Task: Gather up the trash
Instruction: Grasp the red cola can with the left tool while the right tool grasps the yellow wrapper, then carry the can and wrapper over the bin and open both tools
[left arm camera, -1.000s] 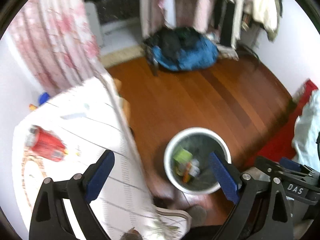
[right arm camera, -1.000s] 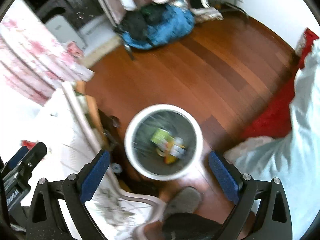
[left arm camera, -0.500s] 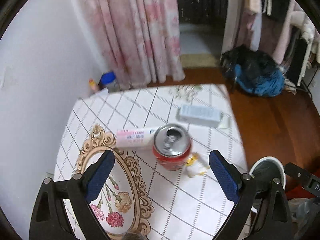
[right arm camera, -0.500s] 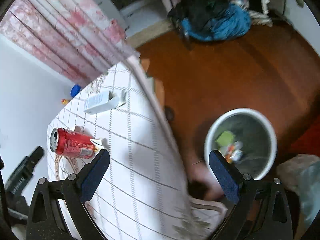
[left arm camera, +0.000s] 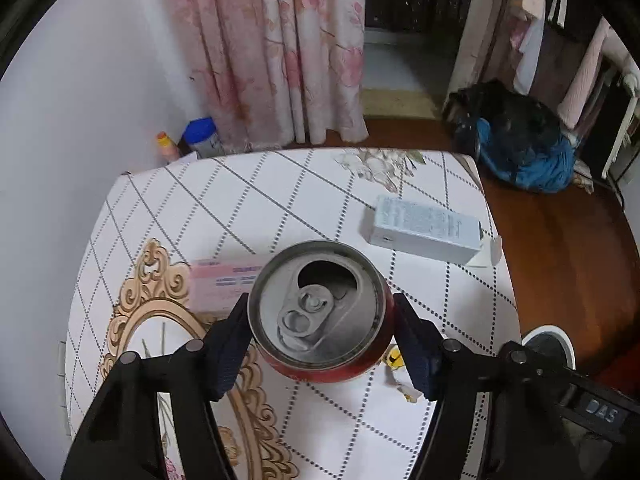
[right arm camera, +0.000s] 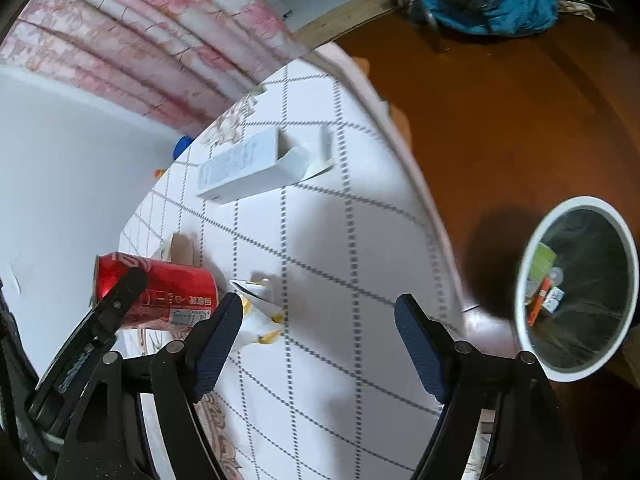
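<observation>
Red soda can [left arm camera: 324, 316], its opened top facing the camera, sits clamped between the pads of the left tongs [left arm camera: 322, 330] near the middle of the desk [left arm camera: 280, 208]; its label print is too small to read. "DAS" marks the right tongs [right arm camera: 318, 340], which hover spread and empty above the desk's right edge beside the trash bin [right arm camera: 576, 288].
</observation>
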Demonstrator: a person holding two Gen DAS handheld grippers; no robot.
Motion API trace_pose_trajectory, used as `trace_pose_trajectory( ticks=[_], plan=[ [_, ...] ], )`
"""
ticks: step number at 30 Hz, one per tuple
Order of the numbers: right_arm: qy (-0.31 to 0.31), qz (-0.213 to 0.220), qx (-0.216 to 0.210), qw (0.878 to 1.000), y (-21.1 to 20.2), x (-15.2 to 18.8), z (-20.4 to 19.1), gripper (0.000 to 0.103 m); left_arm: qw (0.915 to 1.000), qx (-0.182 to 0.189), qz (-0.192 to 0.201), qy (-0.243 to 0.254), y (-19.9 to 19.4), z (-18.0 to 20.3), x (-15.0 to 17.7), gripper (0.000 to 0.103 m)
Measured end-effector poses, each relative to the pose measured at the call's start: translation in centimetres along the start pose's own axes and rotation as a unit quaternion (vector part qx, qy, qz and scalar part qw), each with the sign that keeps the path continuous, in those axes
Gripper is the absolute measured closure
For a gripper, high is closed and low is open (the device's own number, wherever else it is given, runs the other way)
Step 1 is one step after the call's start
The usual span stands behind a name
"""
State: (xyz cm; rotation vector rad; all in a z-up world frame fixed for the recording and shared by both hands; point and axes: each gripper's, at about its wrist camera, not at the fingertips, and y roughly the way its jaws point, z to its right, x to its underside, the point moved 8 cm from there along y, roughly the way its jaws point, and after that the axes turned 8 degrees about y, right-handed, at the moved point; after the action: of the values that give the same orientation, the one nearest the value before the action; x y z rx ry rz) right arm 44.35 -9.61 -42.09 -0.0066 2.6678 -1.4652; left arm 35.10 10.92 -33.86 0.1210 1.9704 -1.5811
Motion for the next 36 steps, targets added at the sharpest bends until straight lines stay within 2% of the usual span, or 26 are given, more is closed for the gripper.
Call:
trace_pose_trajectory(
  ticks=[8, 12, 13, 14, 15, 20, 25, 31, 36],
  plan=[
    [-0.034, -0.027, -0.019, 0.999, 3.4, 1.5, -3.9, 0.025, 0.9991, -0.038, 0.004, -0.019, -1.0, -4.1, 1.9, 0.039],
    [-0.050, -0.040, -0.014, 0.998, 5.0, 2.2, -5.3, 0.052, 0.9987, -0.043, -0.004, -0.026, -0.5, -5.5, 2.8, 0.039],
    [-0.054, -0.041, -0.010, 0.998, 5.3, 2.4, -5.6, 0.056, 0.9987, -0.043, -0.005, -0.026, -0.4, -5.7, 2.9, 0.039],
    [-0.062, -0.039, -0.005, 0.997, 5.5, 2.6, -5.9, 0.067, 0.9987, -0.044, -0.006, -0.026, -0.4, -5.8, 3.0, 0.039],
    [-0.066, -0.038, -0.003, 0.997, 5.6, 2.7, -5.9, 0.084, 0.9986, -0.046, -0.006, -0.025, -0.4, -5.9, 3.1, 0.039],
    [-0.081, -0.020, 0.006, 0.997, 5.0, 2.8, -6.2, 0.091, 0.9986, -0.047, -0.002, -0.023, -0.7, -6.3, 3.2, 0.039],
    [-0.085, 0.002, -0.002, 0.996, 2.7, 2.5, -6.3, 0.092, 0.9986, -0.049, 0.011, -0.019, -2.2, -6.4, 3.1, 0.039],
    [-0.097, 0.037, -0.018, 0.994, -2.0, 3.0, -6.5, 0.092, 0.9982, -0.045, 0.039, -0.008, -5.8, -5.5, 2.7, 0.039],
    [-0.093, 0.071, -0.036, 0.992, -7.7, 3.5, -4.7, 0.092, 0.9973, -0.032, 0.065, 0.009, -9.4, -3.1, 2.3, 0.039]
  ],
)
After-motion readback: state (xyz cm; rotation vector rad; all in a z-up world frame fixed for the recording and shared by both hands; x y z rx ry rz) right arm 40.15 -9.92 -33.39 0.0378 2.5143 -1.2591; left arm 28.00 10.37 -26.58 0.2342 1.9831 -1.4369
